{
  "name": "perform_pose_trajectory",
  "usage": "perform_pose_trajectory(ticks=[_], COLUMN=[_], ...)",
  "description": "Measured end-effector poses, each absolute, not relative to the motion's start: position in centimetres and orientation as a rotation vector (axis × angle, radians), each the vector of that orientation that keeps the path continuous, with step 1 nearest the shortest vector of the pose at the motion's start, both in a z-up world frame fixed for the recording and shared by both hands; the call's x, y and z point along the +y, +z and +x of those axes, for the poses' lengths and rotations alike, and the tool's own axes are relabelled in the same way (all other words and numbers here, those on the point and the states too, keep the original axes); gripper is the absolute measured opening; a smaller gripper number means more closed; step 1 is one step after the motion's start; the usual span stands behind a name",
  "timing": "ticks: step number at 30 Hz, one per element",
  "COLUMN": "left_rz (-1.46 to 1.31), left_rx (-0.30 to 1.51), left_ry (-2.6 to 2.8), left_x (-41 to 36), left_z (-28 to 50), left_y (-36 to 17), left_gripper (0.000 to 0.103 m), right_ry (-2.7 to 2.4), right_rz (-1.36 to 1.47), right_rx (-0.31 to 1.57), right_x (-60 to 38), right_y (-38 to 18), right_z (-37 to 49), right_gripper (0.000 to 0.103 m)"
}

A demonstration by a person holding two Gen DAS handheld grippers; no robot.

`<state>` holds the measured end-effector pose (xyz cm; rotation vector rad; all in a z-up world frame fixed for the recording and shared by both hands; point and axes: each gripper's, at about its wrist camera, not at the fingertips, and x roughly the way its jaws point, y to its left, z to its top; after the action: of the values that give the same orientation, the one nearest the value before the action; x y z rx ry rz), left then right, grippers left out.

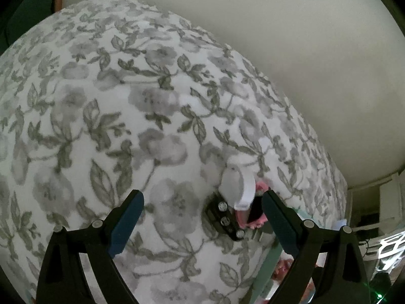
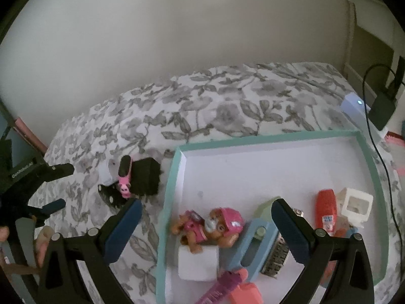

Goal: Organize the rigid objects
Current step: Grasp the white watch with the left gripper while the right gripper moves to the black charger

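A teal-rimmed white tray (image 2: pixel 174 177) lies on the floral bedspread and holds a pink toy pup (image 2: pixel 210 225), a white cube (image 2: pixel 198 263), a blue clip (image 2: pixel 255 245), an orange tube (image 2: pixel 326 210) and a white box (image 2: pixel 355 204). My right gripper (image 2: pixel 205 225) is open and empty above the pup. Left of the tray lies a small pile: a pink toy (image 2: pixel 124 179), a black box (image 2: pixel 145 176) and a black strip (image 2: pixel 108 195). My left gripper (image 1: pixel 202 215) is open just short of that pile (image 1: pixel 238 210); it also shows in the right wrist view (image 2: pixel 53 190).
The bedspread (image 1: pixel 126 101) runs back to a plain white wall (image 2: pixel 177 25). A white device with a blue light (image 2: pixel 354 106) and a black adapter with a cable (image 2: pixel 382 106) sit beyond the tray's far right corner. The tray's rim (image 1: pixel 268 263) shows at the left wrist view's lower right.
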<state>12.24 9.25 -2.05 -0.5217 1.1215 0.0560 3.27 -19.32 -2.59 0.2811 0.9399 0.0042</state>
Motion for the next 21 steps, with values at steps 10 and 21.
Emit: perform_pose_trajectory(ticks=[10,21], left_rz=[-0.437,-0.403], left_rx=[1.114,1.148], left_ry=[0.065,0.017], left_x=[8.9,6.7], left_z=[13.9,15.2], left_y=[-1.5,-1.9], left_gripper=[0.094,0.094], right_ry=[0.04,0.087], right_rz=[0.246,0.227], right_rx=[0.889,0.858], right_x=[-17.3,-15.9], right_y=[-1.4,-0.2], right_z=[5.9,8.4], right_gripper=[0.103,0.103])
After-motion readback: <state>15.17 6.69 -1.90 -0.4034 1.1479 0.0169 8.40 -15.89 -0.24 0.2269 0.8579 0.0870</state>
